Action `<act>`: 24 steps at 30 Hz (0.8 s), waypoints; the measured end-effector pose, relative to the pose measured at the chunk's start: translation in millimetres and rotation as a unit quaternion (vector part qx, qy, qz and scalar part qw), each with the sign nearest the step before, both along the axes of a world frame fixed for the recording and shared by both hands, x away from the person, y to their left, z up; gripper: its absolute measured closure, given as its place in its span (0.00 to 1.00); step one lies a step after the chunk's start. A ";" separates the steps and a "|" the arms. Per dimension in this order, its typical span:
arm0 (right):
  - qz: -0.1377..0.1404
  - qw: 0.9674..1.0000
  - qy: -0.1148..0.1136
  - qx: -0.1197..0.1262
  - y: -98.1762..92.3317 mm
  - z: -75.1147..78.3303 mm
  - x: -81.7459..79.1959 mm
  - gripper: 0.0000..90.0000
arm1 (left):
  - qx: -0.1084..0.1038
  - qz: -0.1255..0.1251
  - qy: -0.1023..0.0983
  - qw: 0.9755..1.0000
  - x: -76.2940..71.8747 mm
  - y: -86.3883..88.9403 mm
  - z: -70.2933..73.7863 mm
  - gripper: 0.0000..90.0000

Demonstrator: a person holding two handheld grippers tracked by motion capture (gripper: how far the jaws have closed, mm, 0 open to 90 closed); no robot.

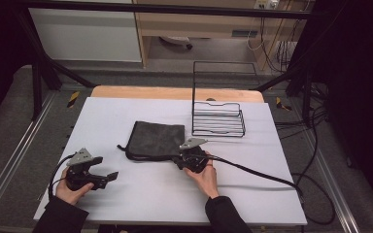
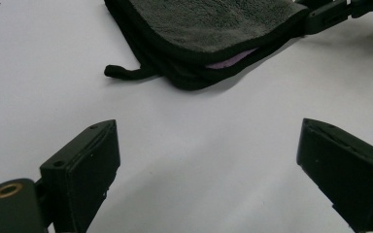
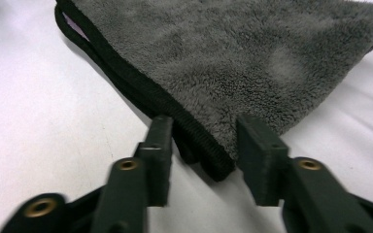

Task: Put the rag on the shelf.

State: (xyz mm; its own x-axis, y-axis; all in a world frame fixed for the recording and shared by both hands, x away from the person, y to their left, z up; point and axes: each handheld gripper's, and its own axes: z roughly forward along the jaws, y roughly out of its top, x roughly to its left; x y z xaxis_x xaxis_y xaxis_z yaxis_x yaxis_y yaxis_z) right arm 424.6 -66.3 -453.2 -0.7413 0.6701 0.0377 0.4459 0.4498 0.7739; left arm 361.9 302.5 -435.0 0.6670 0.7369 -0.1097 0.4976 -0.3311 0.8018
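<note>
A dark grey folded towel (image 1: 158, 138) with black edging lies on the white table (image 1: 141, 199), a small hanging loop (image 2: 121, 73) at its left corner. My right gripper (image 1: 178, 158) is at the towel's near right corner. In the right gripper view that corner (image 3: 209, 145) lies between the two jaws of the right gripper (image 3: 205, 121), which stand close on either side without visibly squeezing it. My left gripper (image 1: 104, 170) rests in a hand at the near left, apart from the towel (image 2: 209, 24). The left gripper (image 2: 209, 126) holds its jaws wide with nothing between them.
A black wire rack (image 1: 218, 124) stands at the back right of the table, just behind the towel's right side. A thick black cable (image 1: 257, 172) trails from the right gripper across the table to the right edge. A pale wooden edge (image 1: 175, 92) borders the far side.
</note>
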 end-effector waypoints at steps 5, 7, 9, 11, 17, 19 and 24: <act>0.003 1.000 -0.003 0.007 -1.4 3.9 0.4 0.85 | 0.000 0.000 0.000 1.000 -0.2 0.1 0.1 0.09; 0.003 1.000 -0.003 0.009 -1.7 4.7 0.2 0.86 | -0.001 0.000 0.001 1.000 -0.3 0.3 0.1 0.09; 0.005 1.000 -0.007 0.011 -2.7 7.9 -1.4 0.89 | 0.000 0.000 0.001 1.000 -0.3 0.4 0.1 0.09; 0.008 1.000 -0.008 0.010 -3.9 10.6 -2.8 0.90 | -0.001 0.000 0.001 1.000 -0.4 0.4 0.1 0.09; 0.010 1.000 -0.009 -0.001 -8.6 20.0 -11.0 0.90 | -0.002 0.002 0.000 1.000 -0.9 0.4 0.3 0.09; 0.009 1.000 -0.009 -0.004 -10.1 22.0 -15.6 0.90 | -0.003 0.002 0.000 1.000 -1.0 0.3 0.4 0.09; 0.011 1.000 -0.002 -0.008 -19.2 26.4 -27.7 0.90 | -0.001 0.000 0.003 1.000 -0.7 0.5 0.5 0.09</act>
State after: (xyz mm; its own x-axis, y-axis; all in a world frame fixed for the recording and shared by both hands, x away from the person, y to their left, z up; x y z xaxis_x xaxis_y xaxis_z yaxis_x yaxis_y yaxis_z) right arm 396.9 -85.5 -426.8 -0.7557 0.6544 0.0241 0.4326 0.4712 0.7686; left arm 361.1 302.9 -434.5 0.6662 0.7368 -0.1152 0.5019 -0.3287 0.8000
